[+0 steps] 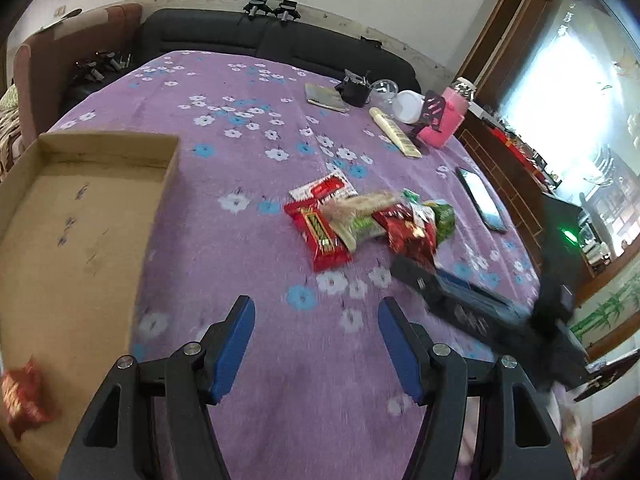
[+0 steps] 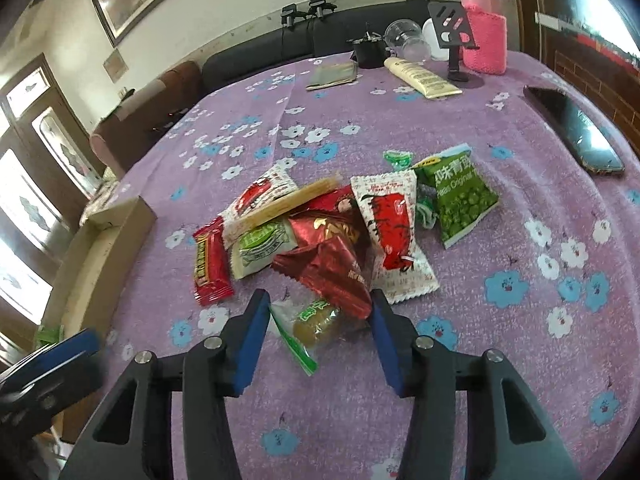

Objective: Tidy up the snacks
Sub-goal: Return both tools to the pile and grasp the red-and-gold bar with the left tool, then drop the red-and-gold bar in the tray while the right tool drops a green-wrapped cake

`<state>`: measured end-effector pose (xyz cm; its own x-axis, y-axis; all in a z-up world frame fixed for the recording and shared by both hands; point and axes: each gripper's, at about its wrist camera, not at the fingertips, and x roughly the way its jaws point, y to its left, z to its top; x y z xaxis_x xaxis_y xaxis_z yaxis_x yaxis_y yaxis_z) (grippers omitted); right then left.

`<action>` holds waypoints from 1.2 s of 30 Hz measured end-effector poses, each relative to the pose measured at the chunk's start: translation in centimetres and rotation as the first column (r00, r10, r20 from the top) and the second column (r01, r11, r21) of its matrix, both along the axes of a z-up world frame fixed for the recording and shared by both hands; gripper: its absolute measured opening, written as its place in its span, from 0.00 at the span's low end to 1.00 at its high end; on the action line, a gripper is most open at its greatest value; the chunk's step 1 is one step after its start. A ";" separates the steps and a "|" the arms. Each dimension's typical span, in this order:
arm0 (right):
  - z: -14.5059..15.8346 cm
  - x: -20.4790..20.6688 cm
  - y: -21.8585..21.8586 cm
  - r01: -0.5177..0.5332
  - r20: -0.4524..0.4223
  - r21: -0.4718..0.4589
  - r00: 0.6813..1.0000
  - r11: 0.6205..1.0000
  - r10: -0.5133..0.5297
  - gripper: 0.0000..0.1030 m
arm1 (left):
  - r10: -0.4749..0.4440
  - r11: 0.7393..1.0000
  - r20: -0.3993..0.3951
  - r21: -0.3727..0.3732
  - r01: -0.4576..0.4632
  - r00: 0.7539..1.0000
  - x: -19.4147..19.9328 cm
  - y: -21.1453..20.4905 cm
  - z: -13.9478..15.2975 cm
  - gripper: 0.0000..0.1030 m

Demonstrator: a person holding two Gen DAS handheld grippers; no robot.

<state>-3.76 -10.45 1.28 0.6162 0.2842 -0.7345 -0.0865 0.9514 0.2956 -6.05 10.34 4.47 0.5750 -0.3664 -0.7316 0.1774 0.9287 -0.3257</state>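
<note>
My right gripper [image 2: 318, 330] has its fingers spread wide on either side of a clear-wrapped green snack [image 2: 314, 322] lying on the purple flowered bench [image 2: 520, 360], at the near edge of the snack pile [image 2: 332, 224]. My left gripper [image 1: 316, 344] hangs wide and empty beside the cardboard tray [image 1: 76, 216], which holds one red packet [image 1: 22, 402].
</note>
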 end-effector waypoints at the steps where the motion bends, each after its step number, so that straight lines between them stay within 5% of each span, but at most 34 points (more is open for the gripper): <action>1: 0.0 0.0 0.1 -0.008 -0.003 0.004 1.000 1.000 0.008 0.47 | 0.012 1.000 0.000 0.003 -0.012 1.000 0.8 -0.2 -0.2 0.65; 11: 0.0 0.1 0.1 -0.025 -0.013 0.008 1.000 1.000 0.025 0.48 | 0.002 0.998 0.016 0.066 -0.003 1.000 7.6 -3.6 -2.2 0.63; 16: 0.0 0.1 0.1 -0.026 -0.017 0.014 1.000 1.000 0.027 0.48 | -0.039 0.982 0.022 0.186 0.034 0.999 8.2 -4.6 -3.2 0.26; 27: 1.0 -0.9 1.5 -0.186 0.047 0.150 0.982 0.971 0.181 0.47 | -0.023 0.996 0.029 0.090 0.020 0.999 4.9 -1.8 -1.9 0.18; 36: 1.6 -1.3 2.4 -0.236 0.065 0.190 0.972 0.953 0.227 0.48 | 0.077 0.996 0.108 -0.048 -0.072 0.991 -0.6 5.1 2.3 0.18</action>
<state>-5.04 -8.09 2.84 0.5456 0.5578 -0.6254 -0.3139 0.8280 0.4647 -6.70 15.46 6.76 0.6776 -0.3496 -0.6470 0.1447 0.9260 -0.3487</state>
